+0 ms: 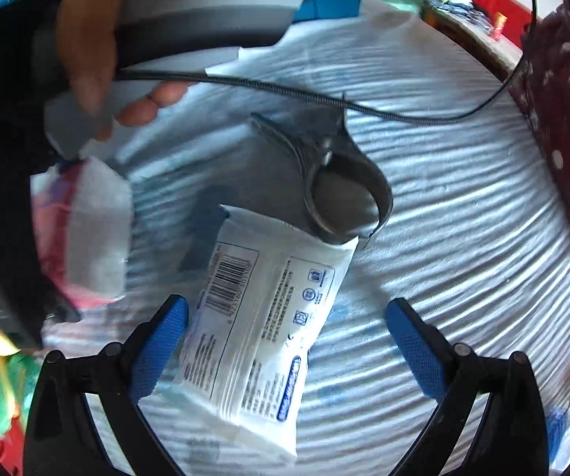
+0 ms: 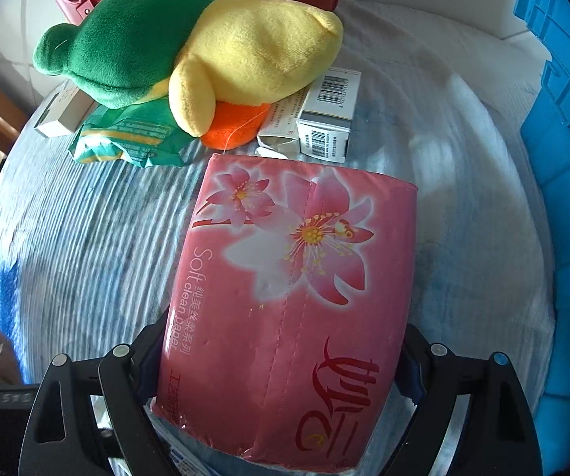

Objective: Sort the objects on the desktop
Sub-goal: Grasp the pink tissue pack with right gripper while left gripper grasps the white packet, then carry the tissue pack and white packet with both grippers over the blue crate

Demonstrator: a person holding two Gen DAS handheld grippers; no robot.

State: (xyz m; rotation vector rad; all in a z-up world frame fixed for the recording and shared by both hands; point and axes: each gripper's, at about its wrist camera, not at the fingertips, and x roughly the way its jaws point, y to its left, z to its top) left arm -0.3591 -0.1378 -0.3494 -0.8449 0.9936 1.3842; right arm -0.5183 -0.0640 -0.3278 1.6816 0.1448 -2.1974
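In the left wrist view my left gripper (image 1: 287, 309) is open, with blue pads. A white wipes packet (image 1: 269, 309) lies between the fingers on the striped cloth, near the left finger. A dark metal clamp (image 1: 336, 178) lies just beyond the packet. The other gripper with a hand (image 1: 86, 39) is at upper left, holding the pink tissue pack (image 1: 82, 230), blurred. In the right wrist view my right gripper (image 2: 281, 357) is shut on the pink tissue pack (image 2: 289, 297), held above the cloth.
A green and yellow plush toy (image 2: 189, 51) lies on a green packet (image 2: 134, 139) and small boxes (image 2: 324, 119) at the far side. A blue crate (image 2: 563, 158) stands at right. A red basket (image 1: 495, 4) is at far right, with a black cable (image 1: 324, 99) across the cloth.
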